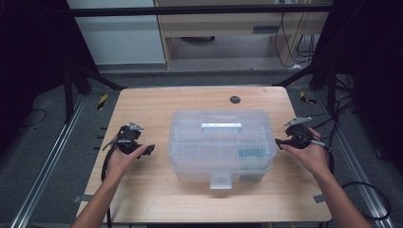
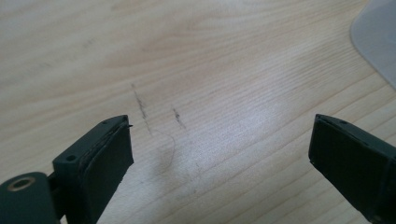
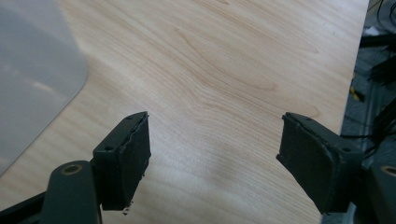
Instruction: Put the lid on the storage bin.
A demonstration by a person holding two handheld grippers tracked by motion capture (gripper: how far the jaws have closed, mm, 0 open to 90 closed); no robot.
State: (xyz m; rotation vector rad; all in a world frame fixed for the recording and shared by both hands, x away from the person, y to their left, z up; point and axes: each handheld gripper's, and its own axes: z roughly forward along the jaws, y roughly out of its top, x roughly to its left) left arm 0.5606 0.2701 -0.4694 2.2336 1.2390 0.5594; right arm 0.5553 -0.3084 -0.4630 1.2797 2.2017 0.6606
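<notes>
Clear plastic box mid-table — between left gripper and right gripper (both agape).

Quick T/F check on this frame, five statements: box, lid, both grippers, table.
1. The clear plastic storage box sits between the two grippers. True.
2. The left gripper is clamped on the box's front latch. False: its jaws stand wide apart over bare light wooden table, holding nothing.
3. The right gripper has its jaws open. True.
4. The box's lid is lifted off and lies beside it. False: the lid is on the box, with its flat handle on top.
5. A small dark round spot lies on the table beyond the box. True.
</notes>
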